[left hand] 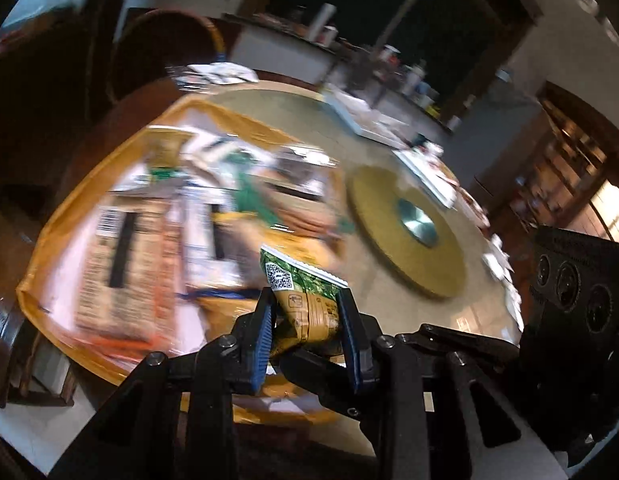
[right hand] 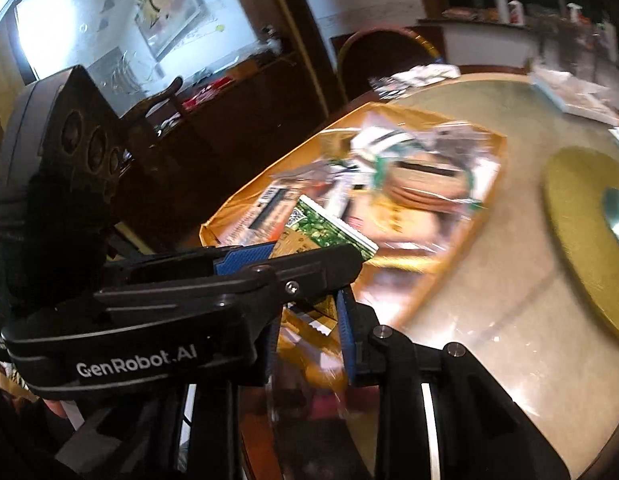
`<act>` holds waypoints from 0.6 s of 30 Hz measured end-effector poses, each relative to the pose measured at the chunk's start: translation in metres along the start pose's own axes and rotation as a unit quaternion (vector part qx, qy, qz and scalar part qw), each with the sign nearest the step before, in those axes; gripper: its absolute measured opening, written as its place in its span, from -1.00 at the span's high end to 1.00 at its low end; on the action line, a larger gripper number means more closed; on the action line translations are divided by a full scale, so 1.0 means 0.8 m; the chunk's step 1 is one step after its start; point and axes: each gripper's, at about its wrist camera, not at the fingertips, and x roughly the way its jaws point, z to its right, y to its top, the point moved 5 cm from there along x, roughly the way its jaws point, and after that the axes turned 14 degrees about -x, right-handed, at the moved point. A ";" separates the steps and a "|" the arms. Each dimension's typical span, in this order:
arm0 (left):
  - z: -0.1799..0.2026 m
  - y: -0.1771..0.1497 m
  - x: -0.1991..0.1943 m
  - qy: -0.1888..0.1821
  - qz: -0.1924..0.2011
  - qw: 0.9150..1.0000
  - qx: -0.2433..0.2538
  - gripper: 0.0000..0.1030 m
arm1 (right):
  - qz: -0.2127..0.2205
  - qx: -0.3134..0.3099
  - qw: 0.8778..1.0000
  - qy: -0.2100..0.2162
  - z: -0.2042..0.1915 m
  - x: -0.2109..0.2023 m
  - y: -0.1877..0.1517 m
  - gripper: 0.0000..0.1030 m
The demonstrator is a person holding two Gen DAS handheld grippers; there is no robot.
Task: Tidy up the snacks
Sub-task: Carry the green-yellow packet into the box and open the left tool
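One green-and-gold snack packet (left hand: 305, 300) is clamped in my left gripper (left hand: 307, 320), held above the orange tray (left hand: 61, 216) where most snacks (left hand: 157, 216) already lie heaped. My right gripper (right hand: 309, 332) has gold wrapping between its fingers; whether it grips, I cannot tell. Sorting looks midway.
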 end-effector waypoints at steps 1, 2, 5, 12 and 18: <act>-0.012 0.004 0.004 0.002 -0.002 1.000 -0.012 0.42 | -0.007 -0.002 1.000 0.002 -0.001 0.011 0.002 0.46; -0.020 0.006 0.006 0.002 -0.003 1.000 -0.021 0.42 | -0.011 -0.001 1.000 0.004 -0.002 0.019 0.004 0.45; -0.040 0.010 0.008 0.003 0.007 0.999 -0.038 0.41 | -0.021 0.007 1.000 0.001 -0.005 0.036 0.004 0.43; -0.038 0.008 -0.009 0.018 0.040 0.999 -0.015 -0.22 | 0.002 0.030 0.998 -0.063 -0.005 0.003 -0.014 -0.34; -0.018 -0.002 -0.038 0.048 0.084 0.995 0.018 -0.53 | 0.017 0.042 0.992 -0.119 -0.004 -0.033 -0.030 -0.51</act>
